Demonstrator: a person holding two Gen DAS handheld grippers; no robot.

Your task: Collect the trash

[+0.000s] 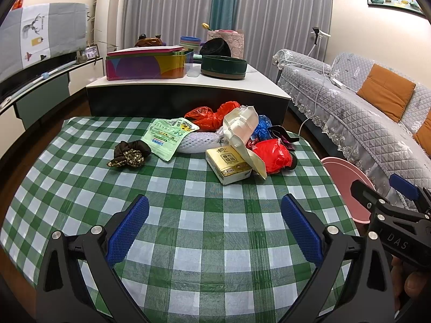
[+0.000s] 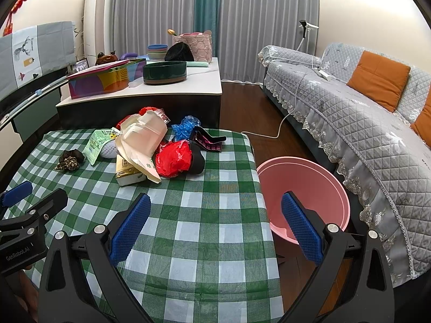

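Left tool (image 1: 214, 227) spread wide, blue pads apart, nothing between them, hovering above bare green-checked cloth at the near part of the worktop (image 1: 80, 188). Right tool (image 2: 215, 226) likewise gaping and empty, poised at the worktop's right edge, left pad over the cloth, right pad over the pink bin (image 2: 304, 185). Each tool seen at the margin of the other's view, side by side, apart.

Farther out, toward the far end of the worktop, a heap of trash: yellow tissue pack (image 1: 229, 165) nearest, touching a crumpled cream paper bag (image 1: 239, 132) leaning over it; red plastic bag (image 1: 274, 154) just right of the pack, against a dark item whose kind cannot be told. Behind these, a white foam net sleeve (image 1: 196, 142), a green printed wrapper (image 1: 165, 137) partly over it, an orange-red bag (image 1: 210, 115), a blue crumpled bag (image 1: 262, 129), a dark patterned wrapper (image 2: 208, 140). Brown scrunchie (image 1: 129, 153) lying alone left of the heap, just beside the green wrapper.

Pink bin standing on the floor, hard by the worktop's right side, inside looking bare where visible. Beyond it, a grey quilted sofa (image 2: 363, 113) with orange cushions.
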